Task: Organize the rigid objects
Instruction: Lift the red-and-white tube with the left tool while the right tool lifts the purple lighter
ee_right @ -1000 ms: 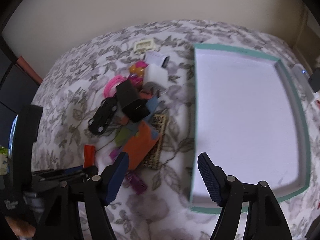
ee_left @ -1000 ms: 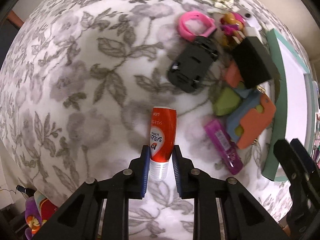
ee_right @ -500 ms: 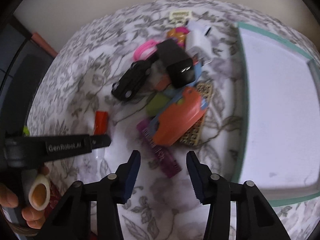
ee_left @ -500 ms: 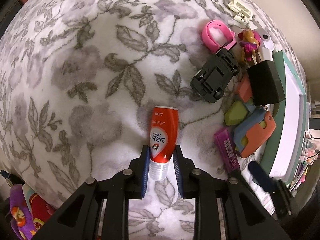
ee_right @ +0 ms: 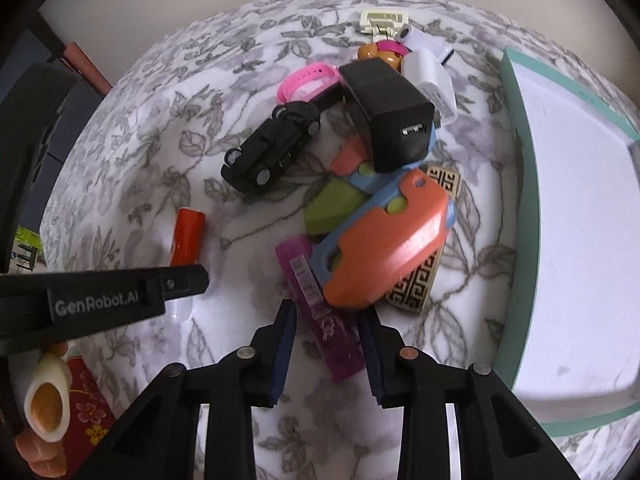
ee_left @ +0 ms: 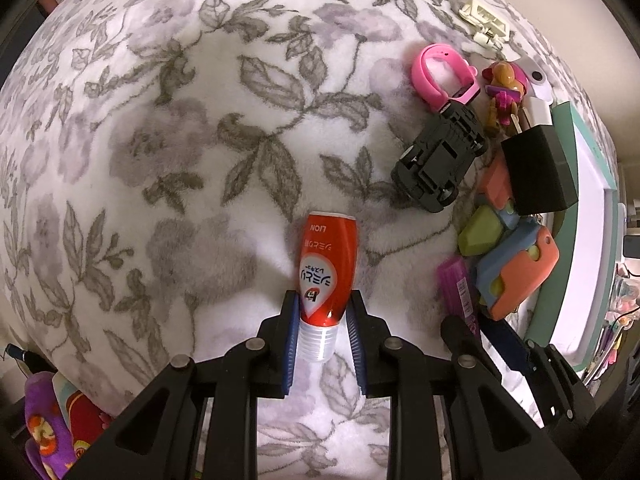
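My left gripper (ee_left: 322, 300) is shut on the neck of a red tube (ee_left: 328, 256) with a clear cap, pointing straight down over the flowered blanket (ee_left: 200, 140). The right wrist view shows the same red tube (ee_right: 188, 236) behind one left finger (ee_right: 176, 280). My right gripper (ee_right: 328, 316) is closing around a flat purple pack (ee_right: 320, 312) that lies on the blanket. The pack is between the pads, with a gap still showing on the left side. The purple pack (ee_left: 456, 284) partly slides under an orange and blue toy (ee_right: 384, 240).
A heap lies beyond the pack: a black toy car (ee_right: 268, 148), a black charger block (ee_right: 388, 112), a green piece (ee_right: 332, 208), a pink band (ee_right: 308, 80), a patterned card (ee_right: 416, 280) and a white adapter (ee_right: 430, 76). A teal-rimmed white tray (ee_right: 520, 200) stands to the right.
My right gripper swung left from the tray, came down over the purple pack, and its jaws narrowed a lot. The left gripper shifted across the blanket with the red tube still in it.
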{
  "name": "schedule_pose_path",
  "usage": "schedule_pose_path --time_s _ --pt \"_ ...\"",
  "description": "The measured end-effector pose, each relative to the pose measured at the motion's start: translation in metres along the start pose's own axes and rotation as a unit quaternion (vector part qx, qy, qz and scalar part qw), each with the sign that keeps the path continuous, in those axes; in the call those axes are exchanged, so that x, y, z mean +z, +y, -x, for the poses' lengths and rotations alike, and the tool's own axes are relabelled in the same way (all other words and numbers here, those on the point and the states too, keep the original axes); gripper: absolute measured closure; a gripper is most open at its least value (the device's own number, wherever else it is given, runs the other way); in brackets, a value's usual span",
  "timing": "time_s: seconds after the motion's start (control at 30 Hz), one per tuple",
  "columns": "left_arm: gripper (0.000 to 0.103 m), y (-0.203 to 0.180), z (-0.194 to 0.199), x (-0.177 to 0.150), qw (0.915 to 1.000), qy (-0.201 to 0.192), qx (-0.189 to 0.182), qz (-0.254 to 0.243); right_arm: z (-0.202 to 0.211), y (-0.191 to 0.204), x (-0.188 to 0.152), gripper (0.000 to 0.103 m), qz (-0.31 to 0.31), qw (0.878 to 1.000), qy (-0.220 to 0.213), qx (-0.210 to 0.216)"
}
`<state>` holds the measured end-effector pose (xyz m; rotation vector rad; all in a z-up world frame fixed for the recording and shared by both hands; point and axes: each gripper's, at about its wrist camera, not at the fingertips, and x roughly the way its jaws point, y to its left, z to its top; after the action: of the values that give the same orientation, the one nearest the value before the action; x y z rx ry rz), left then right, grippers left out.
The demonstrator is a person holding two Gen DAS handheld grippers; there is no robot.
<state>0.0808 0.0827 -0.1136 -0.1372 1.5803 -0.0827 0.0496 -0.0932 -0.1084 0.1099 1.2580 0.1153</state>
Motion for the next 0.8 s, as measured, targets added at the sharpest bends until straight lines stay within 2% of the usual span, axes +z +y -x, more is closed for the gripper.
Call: schedule_pose_path --time_s 0.27,0.47,0.67,0.8 --pt "0.077 -0.011 -0.006 0.008 0.9997 -0.009 0.022 -0.009 -0.005 0.020 -0.003 0.069 0.053 0.997 -0.020 -0.052" --pt "0.077 -0.021 -0.007 0.010 0.9987 -0.022 0.040 -0.021 -0.007 0.024 -0.005 0.069 0.060 0.996 -0.031 -0.063" --pt "0.077 -0.039 -0.010 0.011 0.9964 -0.035 0.065 -0.042 -0.007 0.022 -0.006 0.073 0.046 0.997 -0.034 -0.053" --pt "0.077 -0.050 -0.011 0.010 0.9963 -0.036 0.066 -0.041 -0.005 0.018 -0.006 0.075 0.033 0.998 -0.032 -0.037"
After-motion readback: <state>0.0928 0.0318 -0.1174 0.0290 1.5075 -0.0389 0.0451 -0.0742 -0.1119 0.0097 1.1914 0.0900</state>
